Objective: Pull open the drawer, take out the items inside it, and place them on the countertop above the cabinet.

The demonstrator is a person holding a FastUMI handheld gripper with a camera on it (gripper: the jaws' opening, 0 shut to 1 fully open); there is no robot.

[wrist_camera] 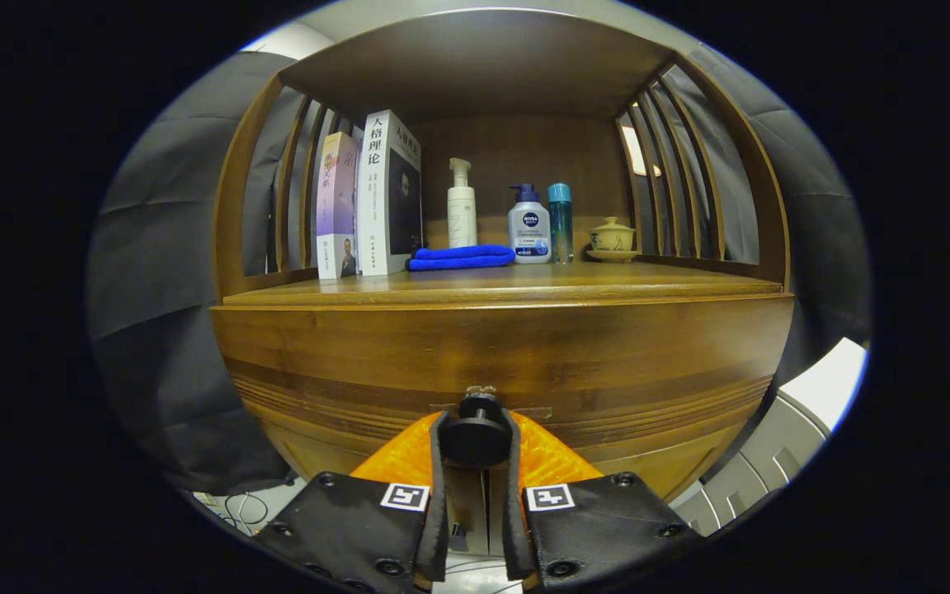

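- Now my hand-held gripper (476, 441) is clamped on the drawer knob (475, 436), both fingers seemingly pressing it.
- Drawer (491, 396) front sits below the tabletop (500, 285), apparently closed.

Gripper (476, 462): two flat plates at 6 o'clock, each carrying a square black-and-white fiducial marker near its inner top corner. Round screw heads dot the plates' corners and lower edges. Narrow fingers (439, 487) rise from the inner edges, backed by ribbed wedge-shaped supports.
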